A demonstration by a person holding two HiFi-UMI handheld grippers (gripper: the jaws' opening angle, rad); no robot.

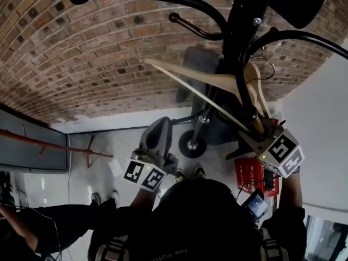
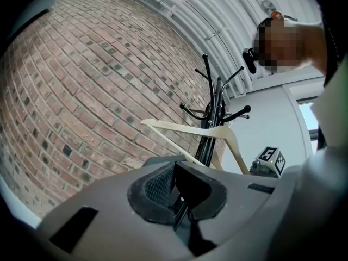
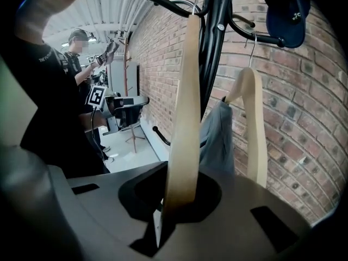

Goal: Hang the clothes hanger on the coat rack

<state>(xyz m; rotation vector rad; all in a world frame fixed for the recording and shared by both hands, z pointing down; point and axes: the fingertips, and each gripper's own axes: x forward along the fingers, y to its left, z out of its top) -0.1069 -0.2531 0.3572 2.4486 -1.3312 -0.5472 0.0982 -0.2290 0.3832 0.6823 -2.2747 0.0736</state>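
The right gripper (image 3: pixel 179 199) is clamping one end of the wooden hanger (image 1: pixel 190 72), holding it up beside the coat rack (image 1: pixel 242 31) pole, while the left gripper (image 2: pixel 175 194) is hovering off to the side, jaws closed on nothing.

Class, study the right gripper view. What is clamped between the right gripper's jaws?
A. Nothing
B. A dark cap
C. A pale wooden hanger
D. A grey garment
C: the right gripper is shut on the pale wooden hanger, whose arm rises from between its jaws beside the black coat rack.
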